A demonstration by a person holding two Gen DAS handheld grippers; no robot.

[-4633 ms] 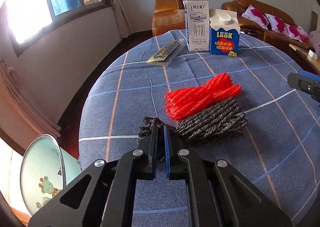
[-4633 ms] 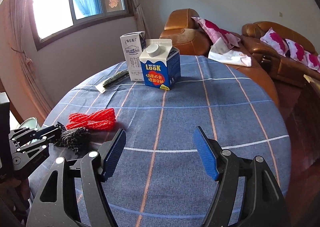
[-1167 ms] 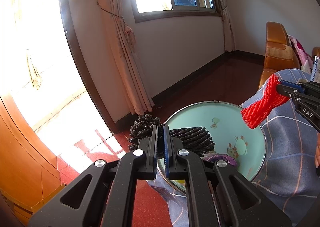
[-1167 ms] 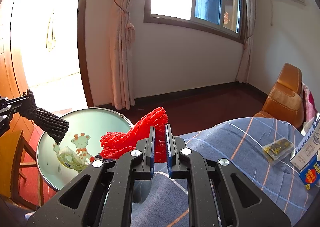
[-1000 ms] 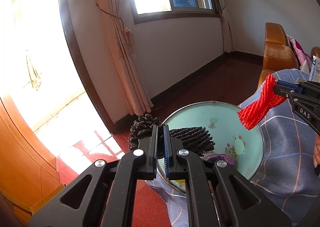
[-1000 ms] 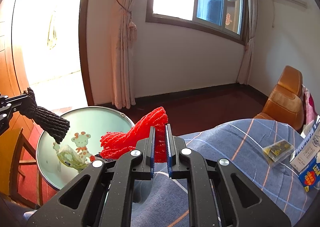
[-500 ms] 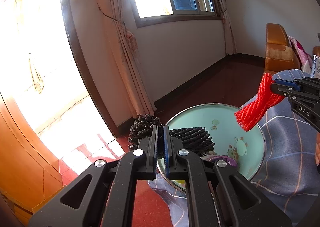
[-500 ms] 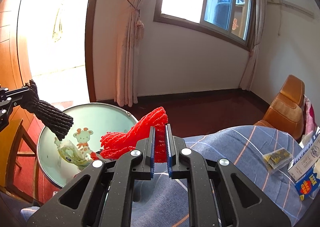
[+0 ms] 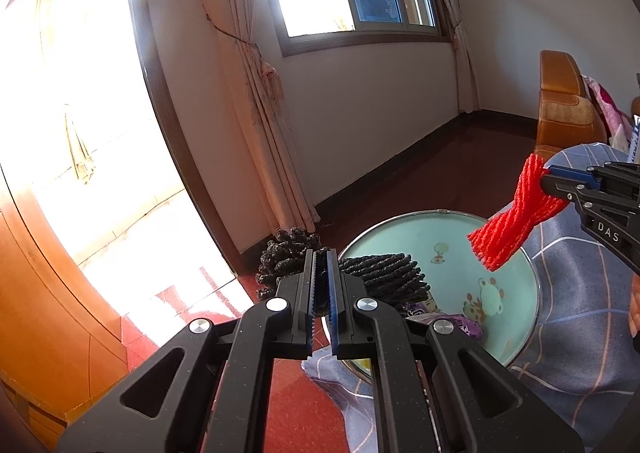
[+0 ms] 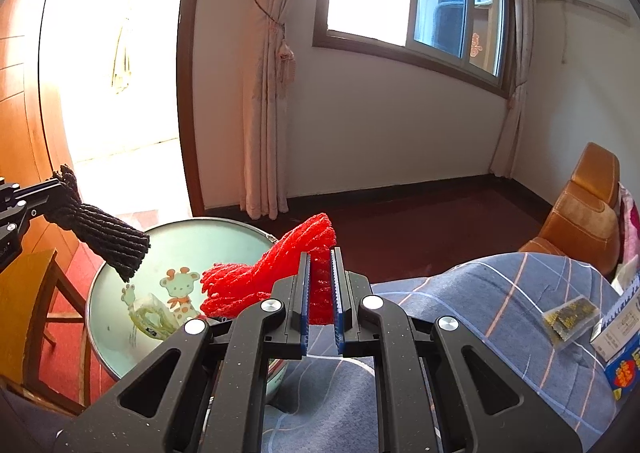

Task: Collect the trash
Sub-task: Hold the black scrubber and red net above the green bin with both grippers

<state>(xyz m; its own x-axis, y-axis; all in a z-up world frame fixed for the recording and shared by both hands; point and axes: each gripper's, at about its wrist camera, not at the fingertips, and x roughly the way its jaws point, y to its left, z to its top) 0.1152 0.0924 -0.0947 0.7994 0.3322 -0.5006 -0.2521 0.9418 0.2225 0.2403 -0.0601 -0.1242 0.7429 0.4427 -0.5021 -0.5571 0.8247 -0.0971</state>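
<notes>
My left gripper [image 9: 321, 257] is shut on a black foam net [image 9: 380, 277], which hangs above the near rim of a pale green basin [image 9: 448, 241] with cartoon animals. In the right wrist view the same black foam net [image 10: 108, 237] droops from the left gripper [image 10: 56, 189] at the left edge. My right gripper [image 10: 320, 253] is shut on a red foam net [image 10: 260, 277], held above the basin [image 10: 188, 241] beside the table. Seen from the left wrist, that red foam net [image 9: 512, 229] dangles from the right gripper [image 9: 548, 177] over the basin's far side. Crumpled wrappers [image 10: 150, 319] lie in the basin.
The blue checked tablecloth [image 10: 500, 317] covers the table at the right, with a small yellow-green packet [image 10: 568, 317] and a blue carton [image 10: 624, 369] on it. A wooden stool [image 10: 36, 293] stands left of the basin. An orange leather chair [image 10: 588, 213], curtains and a window are behind.
Both grippers keep hold of their nets over the basin. The views have tilted slightly upward, and the red net has shifted a little against the basin.
</notes>
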